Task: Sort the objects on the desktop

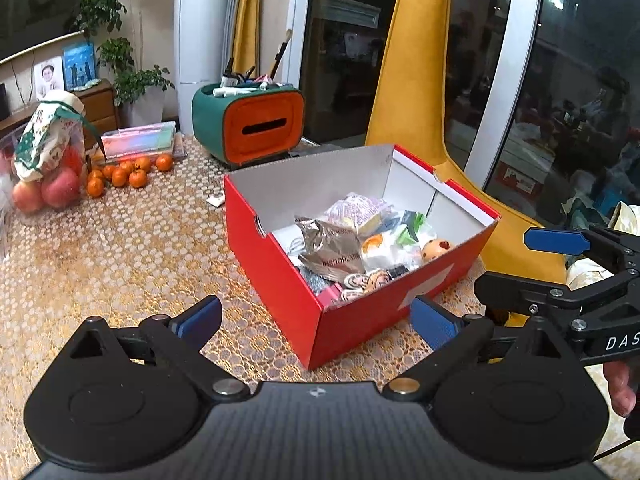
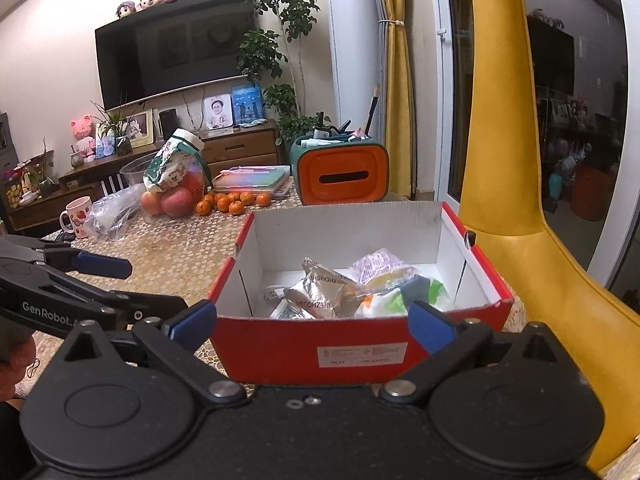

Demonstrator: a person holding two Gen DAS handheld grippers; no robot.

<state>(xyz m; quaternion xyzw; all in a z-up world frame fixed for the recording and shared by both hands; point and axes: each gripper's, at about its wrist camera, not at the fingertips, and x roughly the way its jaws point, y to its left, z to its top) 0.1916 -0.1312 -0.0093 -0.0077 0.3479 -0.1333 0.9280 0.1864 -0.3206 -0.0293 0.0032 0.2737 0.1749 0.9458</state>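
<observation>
- Left gripper (image 1: 316, 322) was spread wide with nothing between its blue pads; it hovered over the table (image 1: 120, 248), just short of the near corner of the red box (image 1: 288, 276).
- Right gripper (image 2: 312, 326) was also wide open and empty, pointed at the labelled end wall of the red box (image 2: 280, 354); the box sat just past its fingertips, whether touching I could not tell.
- The red box, white inside, sat open on the lace-patterned table near a yellow chair (image 1: 404, 92).
- Inside the box lay a loose pile: silver foil packet (image 1: 332, 248), clear wrapped packet with a yellow item (image 1: 360, 210), green-and-white bits, small orange ball with holes (image 1: 434, 249), round striped pieces at the near wall.
- Farther back on the table were a green-and-orange organizer (image 1: 256, 124) holding pens, a pastel case (image 1: 138, 140), a group of tangerines (image 1: 128, 174), and a bag with apples (image 1: 48, 168).
- In the right wrist view a mug (image 2: 76, 216) and a crumpled clear plastic bag (image 2: 108, 216) sat at the table's left side.
</observation>
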